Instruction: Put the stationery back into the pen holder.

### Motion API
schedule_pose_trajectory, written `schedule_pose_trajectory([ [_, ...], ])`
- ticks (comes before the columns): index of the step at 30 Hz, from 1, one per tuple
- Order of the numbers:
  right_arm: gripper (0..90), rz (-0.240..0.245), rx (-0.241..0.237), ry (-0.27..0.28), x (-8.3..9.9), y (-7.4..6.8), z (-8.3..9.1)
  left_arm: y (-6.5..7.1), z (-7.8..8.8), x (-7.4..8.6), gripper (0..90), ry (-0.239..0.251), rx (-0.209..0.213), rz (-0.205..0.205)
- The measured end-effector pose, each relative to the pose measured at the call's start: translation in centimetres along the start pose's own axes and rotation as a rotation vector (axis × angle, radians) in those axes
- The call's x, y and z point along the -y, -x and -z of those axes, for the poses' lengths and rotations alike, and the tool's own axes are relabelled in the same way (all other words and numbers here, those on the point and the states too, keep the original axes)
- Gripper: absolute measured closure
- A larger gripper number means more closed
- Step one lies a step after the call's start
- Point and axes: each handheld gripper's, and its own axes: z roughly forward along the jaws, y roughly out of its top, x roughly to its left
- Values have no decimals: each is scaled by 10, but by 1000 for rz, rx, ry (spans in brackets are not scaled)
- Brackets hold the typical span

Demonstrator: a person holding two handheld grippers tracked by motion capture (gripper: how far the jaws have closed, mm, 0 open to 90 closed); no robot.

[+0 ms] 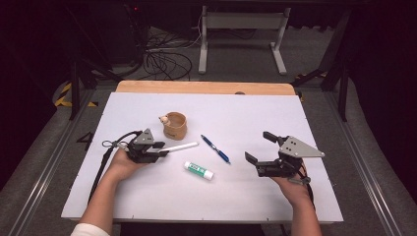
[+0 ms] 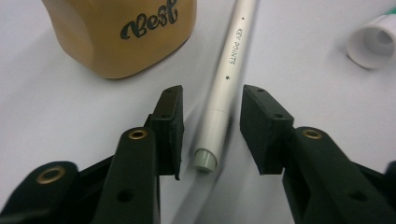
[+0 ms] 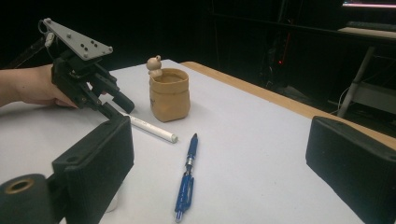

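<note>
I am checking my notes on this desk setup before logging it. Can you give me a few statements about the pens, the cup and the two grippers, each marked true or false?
1. The white pen lies between the jaws of the left gripper, with a gap on each side. True.
2. The blue pen stands inside the brown cup. False: it lies flat on the white table, beside the cup.
3. The right gripper grips the glue stick. False: its jaws stand wide open and empty.
4. The cup bears the word "Best". True.
5. A small figure sits on the cup's rim. True.
</note>
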Motion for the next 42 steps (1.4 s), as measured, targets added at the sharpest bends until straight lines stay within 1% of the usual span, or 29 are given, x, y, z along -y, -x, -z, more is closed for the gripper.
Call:
schedule_pose_trajectory([
  [5, 84, -1, -2, 6, -1, 0, 0, 0, 0, 0, 678, 1, 16, -9],
  [6, 84, 0, -1, 6, -1, 0, 0, 0, 0, 0, 689, 2, 14, -19],
  [10, 84, 3, 1, 0, 0, 0, -1, 0, 0, 0, 720, 3, 29, -24],
  [14, 84, -2, 2, -2, 0, -1, 0, 1, 1, 0, 737, -2, 29, -29],
  [17, 84, 0, 1, 1, 0, 0, 0, 2, 1, 0, 759, -1, 25, -46],
  [18, 84, -2, 1, 0, 0, 0, 0, 3, 0, 0, 769, -1, 30, -42],
  [21, 85, -2, 2, 1, 0, 0, 0, 4, 1, 0, 774, -3, 36, -39],
  [23, 85, -2, 1, 0, 0, 0, 0, 5, 1, 0, 776, -3, 38, -55],
  [24, 85, -2, 0, 2, 0, 0, 0, 6, 2, 0, 777, -5, 50, -57],
  [26, 85, 1, 1, 2, -1, 0, 0, 8, 3, 0, 778, -6, 61, -75],
  [27, 86, 5, 0, 3, -1, 0, 0, 10, 3, 0, 778, -12, 68, -69],
  [28, 86, 5, 1, 0, -1, -1, 0, 11, 4, -1, 779, -15, 66, -81],
  [29, 86, 9, 3, -2, -1, -1, -1, 13, 4, -1, 779, -21, 68, -82],
  [30, 87, 15, 6, -5, -1, -2, -1, 15, 5, -2, 779, -18, 63, -84],
  [32, 90, 32, 14, -19, -1, -4, -3, 18, 7, -5, 780, 7, 61, -78],
  [34, 95, 59, 24, -34, -1, -7, -5, 20, 10, -7, 780, 39, 46, -70],
  [35, 103, 70, 19, -39, -1, -9, -7, 21, 12, -9, 780, 55, 44, -62],
  [37, 128, 93, 14, -59, -2, -13, -9, 23, 17, -10, 782, 86, 38, -48],
  [41, 178, 150, 33, -84, -1, -20, -16, 25, 25, -15, 783, 146, 21, -30],
  [42, 191, 167, 44, -92, -1, -23, -18, 27, 26, -16, 783, 158, 25, -28],
])
